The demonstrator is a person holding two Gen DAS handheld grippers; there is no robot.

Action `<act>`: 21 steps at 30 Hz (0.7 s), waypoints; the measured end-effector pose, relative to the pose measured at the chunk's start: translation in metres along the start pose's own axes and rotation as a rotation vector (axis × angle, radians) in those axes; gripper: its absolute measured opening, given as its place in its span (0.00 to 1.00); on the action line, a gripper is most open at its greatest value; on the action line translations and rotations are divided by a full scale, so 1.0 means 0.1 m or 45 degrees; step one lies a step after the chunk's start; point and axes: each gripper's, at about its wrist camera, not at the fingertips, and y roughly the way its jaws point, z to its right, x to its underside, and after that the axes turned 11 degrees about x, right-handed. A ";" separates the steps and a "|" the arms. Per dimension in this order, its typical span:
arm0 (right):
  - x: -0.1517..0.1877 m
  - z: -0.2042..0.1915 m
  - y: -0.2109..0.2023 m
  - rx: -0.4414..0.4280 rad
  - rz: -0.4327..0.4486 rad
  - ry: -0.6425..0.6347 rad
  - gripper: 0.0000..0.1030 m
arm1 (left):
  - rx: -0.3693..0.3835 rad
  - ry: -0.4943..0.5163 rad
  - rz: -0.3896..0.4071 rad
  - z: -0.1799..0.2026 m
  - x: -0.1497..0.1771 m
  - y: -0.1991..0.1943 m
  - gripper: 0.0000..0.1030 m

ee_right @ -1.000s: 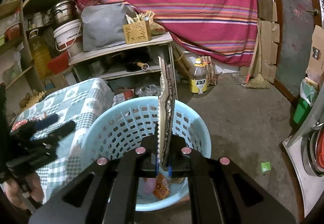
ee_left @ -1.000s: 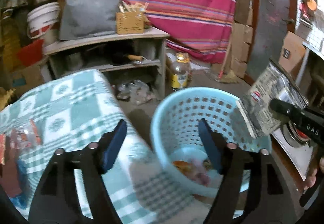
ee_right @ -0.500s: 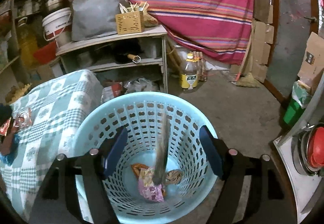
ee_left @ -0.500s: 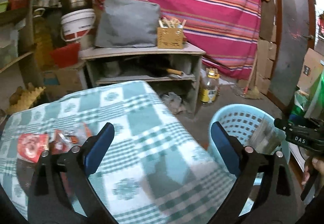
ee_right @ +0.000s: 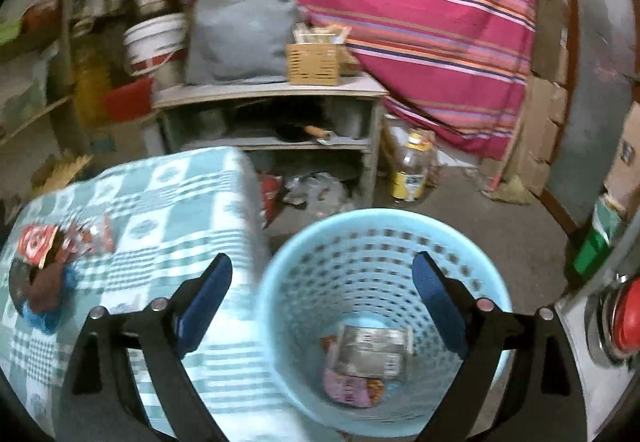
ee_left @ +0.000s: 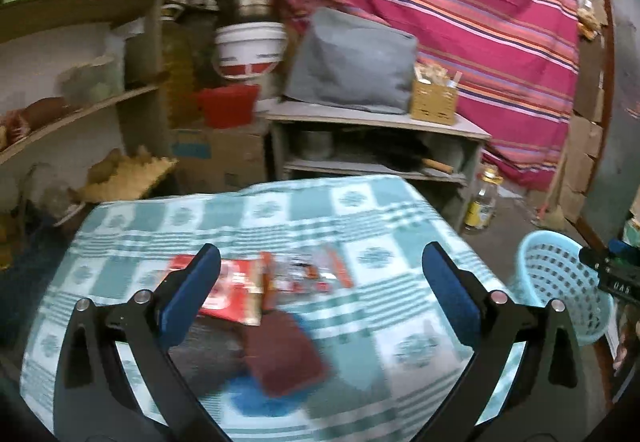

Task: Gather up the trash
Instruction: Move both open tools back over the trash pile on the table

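Observation:
My left gripper (ee_left: 320, 290) is open and empty above the checked table (ee_left: 360, 210). Between its jaws lie a red wrapper (ee_left: 230, 292), a clear red-printed wrapper (ee_left: 308, 274), a dark red-brown packet (ee_left: 284, 354) and a blue piece (ee_left: 256, 398). My right gripper (ee_right: 320, 294) is open and empty over the light-blue basket (ee_right: 360, 238). A silver packet (ee_right: 370, 350) and other wrappers (ee_right: 348, 390) lie in the basket's bottom. The table trash also shows in the right wrist view (ee_right: 60, 242). The basket and right gripper show at the right in the left wrist view (ee_left: 556, 282).
A grey shelf unit (ee_right: 264, 94) with a grey bag and a wooden box (ee_right: 314, 62) stands behind. An oil bottle (ee_right: 412, 170) stands on the floor by a striped cloth (ee_right: 420, 10). Wall shelves (ee_left: 80, 110) are left. A white appliance (ee_right: 600, 322) is right.
My right gripper opened and dropped the silver packet into the basket, where it now lies flat. My left gripper swung left from the basket to above the trash on the table.

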 end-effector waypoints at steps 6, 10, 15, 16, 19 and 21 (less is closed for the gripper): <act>0.06 -0.65 -0.07 -0.102 -0.013 -0.098 0.88 | -0.102 -0.040 -0.001 -0.51 0.04 -0.17 0.95; 0.12 -1.00 -0.14 -0.150 -0.018 -0.165 0.88 | -0.158 -0.044 -0.023 -0.77 0.10 -0.24 0.95; 0.20 -1.32 -0.24 -0.207 -0.021 -0.191 0.89 | -0.190 -0.071 -0.062 -1.06 0.23 -0.31 0.95; 0.21 -1.38 -0.26 -0.213 -0.021 -0.199 0.90 | -0.193 -0.077 -0.075 -1.11 0.26 -0.31 0.95; 0.23 -1.54 -0.28 -0.229 -0.024 -0.215 0.91 | -0.257 -0.104 -0.082 -1.25 0.35 -0.34 0.95; 0.25 -1.62 -0.27 -0.241 -0.031 -0.222 0.92 | -0.269 -0.138 -0.095 -1.35 0.40 -0.35 0.95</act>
